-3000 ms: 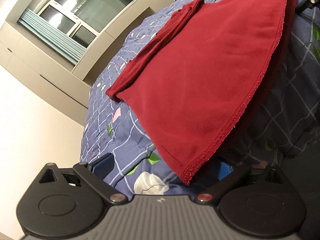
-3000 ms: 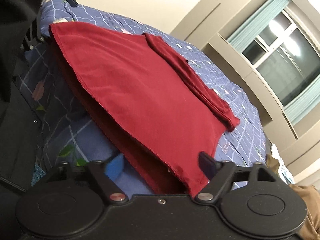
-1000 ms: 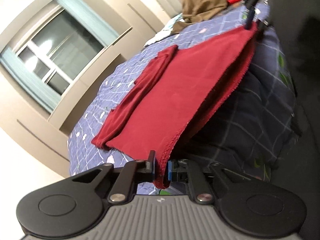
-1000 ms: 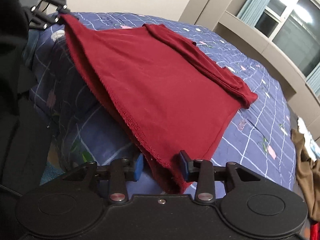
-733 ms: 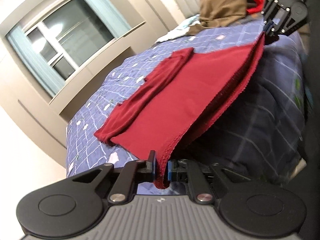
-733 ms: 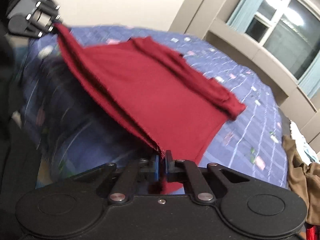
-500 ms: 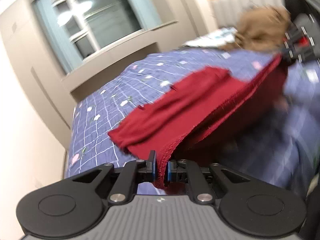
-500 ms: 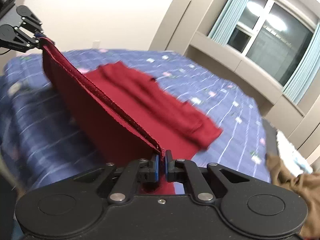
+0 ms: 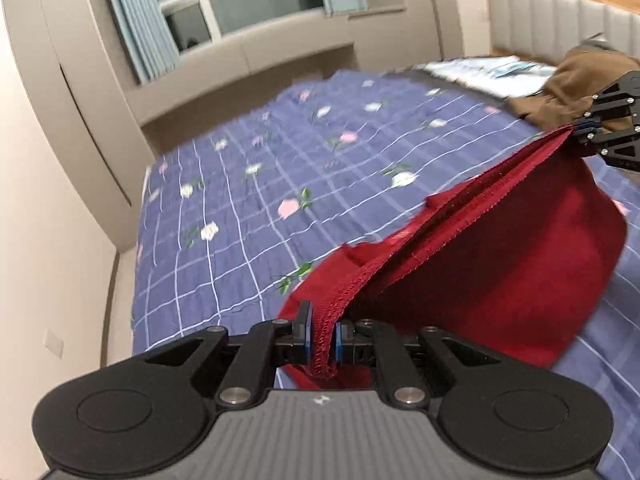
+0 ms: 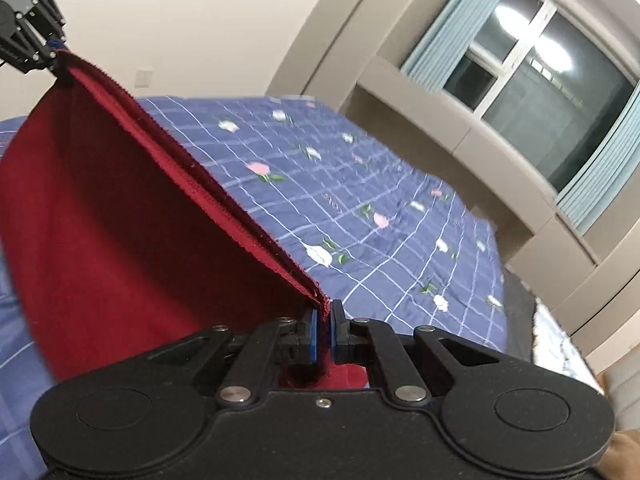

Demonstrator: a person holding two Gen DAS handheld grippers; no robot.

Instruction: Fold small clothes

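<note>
Between our two tools hangs the dark red garment [image 9: 500, 280], its stitched hem pulled into a taut line from one to the other and the rest of the cloth sagging down toward the bed. Our left tool [image 9: 321, 334] is pinched nearly closed on one corner of that hem, the blue pads pressing the doubled edge, and our right tool [image 10: 323, 330] is clamped tight on the opposite corner. Below lies the bed [image 9: 248, 184], covered in a blue quilt with a pale grid and small pink and white flowers. Beyond it stand beige wall panels and a window [image 10: 560, 92] with light blue curtains. From the left wrist we see the right tool at the far end of the hem, a padded headboard [image 9: 560, 12], a brown garment [image 9: 560, 84] heaped near it, and part of the red cloth bunched on the quilt. From the right wrist we see the left tool high at the frame's upper left against a plain cream wall.
</note>
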